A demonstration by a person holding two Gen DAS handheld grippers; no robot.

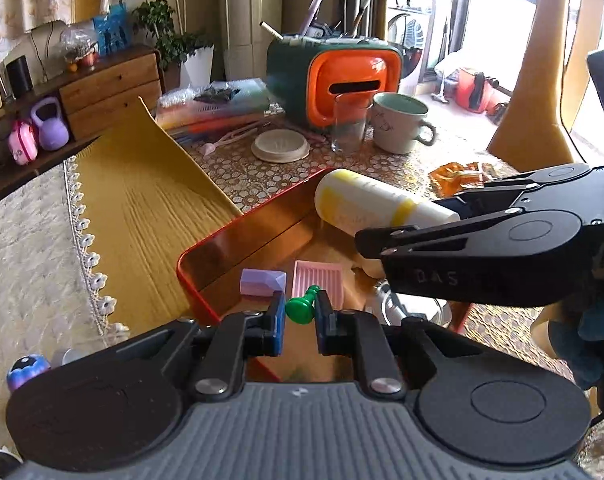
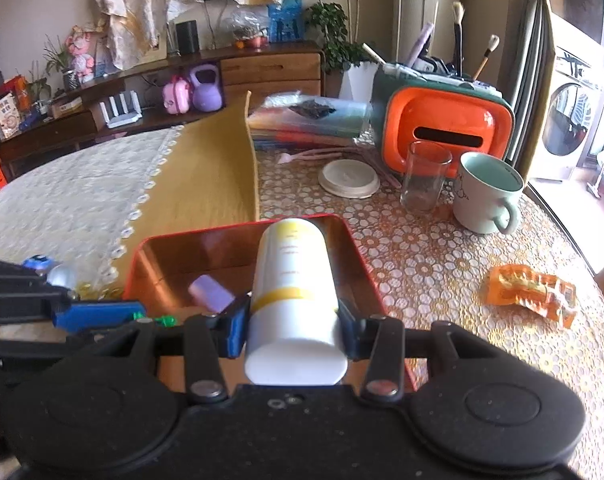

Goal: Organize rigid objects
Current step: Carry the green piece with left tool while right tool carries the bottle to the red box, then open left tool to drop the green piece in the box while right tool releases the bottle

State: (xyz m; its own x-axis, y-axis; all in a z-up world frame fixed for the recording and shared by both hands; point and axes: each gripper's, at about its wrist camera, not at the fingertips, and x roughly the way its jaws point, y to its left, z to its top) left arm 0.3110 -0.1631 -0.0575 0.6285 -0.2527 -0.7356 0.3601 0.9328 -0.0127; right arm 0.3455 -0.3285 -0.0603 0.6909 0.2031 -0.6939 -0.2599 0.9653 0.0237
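A red tray (image 1: pixel 238 222) (image 2: pixel 344 226) sits on the table and holds a lilac block (image 1: pixel 262 281) (image 2: pixel 212 294) and a pink ridged piece (image 1: pixel 317 280). My left gripper (image 1: pixel 298 314) is over the tray's near end, shut on a green pawn-shaped piece (image 1: pixel 301 307) (image 2: pixel 167 321). My right gripper (image 2: pixel 294 328) is shut on a white bottle with yellow bands (image 2: pixel 292 292) (image 1: pixel 376 204) and holds it on its side over the tray. The right gripper's body also shows in the left wrist view (image 1: pixel 482 248).
A glass (image 2: pixel 424 176), a mug (image 2: pixel 488 192), a white lid (image 2: pixel 349 178), an orange-and-green box (image 2: pixel 442 124) and stacked folders (image 2: pixel 306 120) stand behind the tray. An orange wrapper (image 2: pixel 530 288) lies to the right. A yellow mat (image 1: pixel 142 216) lies left.
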